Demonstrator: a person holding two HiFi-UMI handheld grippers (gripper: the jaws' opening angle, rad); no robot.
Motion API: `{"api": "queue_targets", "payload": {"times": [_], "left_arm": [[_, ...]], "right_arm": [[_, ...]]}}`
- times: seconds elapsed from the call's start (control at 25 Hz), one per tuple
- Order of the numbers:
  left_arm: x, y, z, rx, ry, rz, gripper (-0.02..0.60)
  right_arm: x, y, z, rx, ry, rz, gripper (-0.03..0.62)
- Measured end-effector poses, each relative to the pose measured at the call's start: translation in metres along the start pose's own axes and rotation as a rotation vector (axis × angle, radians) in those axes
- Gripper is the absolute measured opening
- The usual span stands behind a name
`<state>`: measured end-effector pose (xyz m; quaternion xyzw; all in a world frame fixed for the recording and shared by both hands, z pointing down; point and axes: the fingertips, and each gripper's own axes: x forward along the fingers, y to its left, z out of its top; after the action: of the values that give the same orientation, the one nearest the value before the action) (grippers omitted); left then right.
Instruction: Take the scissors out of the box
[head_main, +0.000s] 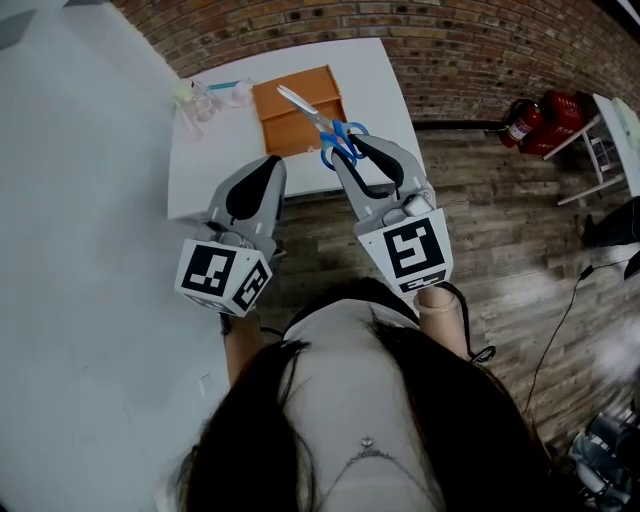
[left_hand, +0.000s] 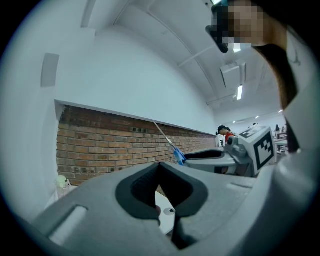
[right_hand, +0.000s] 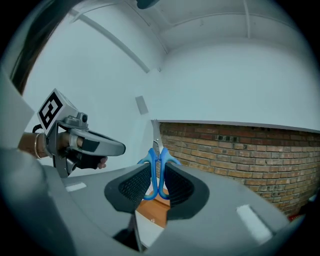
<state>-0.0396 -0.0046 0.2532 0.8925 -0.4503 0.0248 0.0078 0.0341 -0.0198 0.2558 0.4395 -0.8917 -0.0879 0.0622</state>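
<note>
scissors (head_main: 325, 125) up in the air, out of the box (head_main: 300, 110), blue handles pinched between the jaws of the right gripper (head_main: 355, 152), shut blades slanting away to the far left above the box. in the right gripper view, handles squeezed side by side between the dark pads, blades standing up in front of the brick wall (right_hand: 240, 150), orange box low behind them. box flat on the white table (head_main: 385, 85). left gripper (head_main: 270, 168) beside the right one, over the table's near edge, jaws pressed together at the tips, nothing between them. at the table's far left corner, a small clutter of clear things (head_main: 205, 98), perhaps plastic bottles, too blurred to name. red extinguisher (head_main: 522, 120) on the wood floor (head_main: 480, 230) off to the right, at the foot of the wall.
</note>
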Motion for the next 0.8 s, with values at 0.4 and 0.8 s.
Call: {"api": "queue_targets", "payload": {"times": [0.4, 0.8], "left_arm": [[-0.004, 0.006, 0.0, -0.019, -0.012, -0.044, 0.0], [-0.004, 0.006, -0.003, -0.039, -0.023, -0.077, 0.0]], "right_arm": [[-0.004, 0.011, 0.013, -0.025, -0.001, -0.034, 0.098], [-0.012, 0.01, 0.023, -0.015, -0.03, -0.078, 0.098]]}}
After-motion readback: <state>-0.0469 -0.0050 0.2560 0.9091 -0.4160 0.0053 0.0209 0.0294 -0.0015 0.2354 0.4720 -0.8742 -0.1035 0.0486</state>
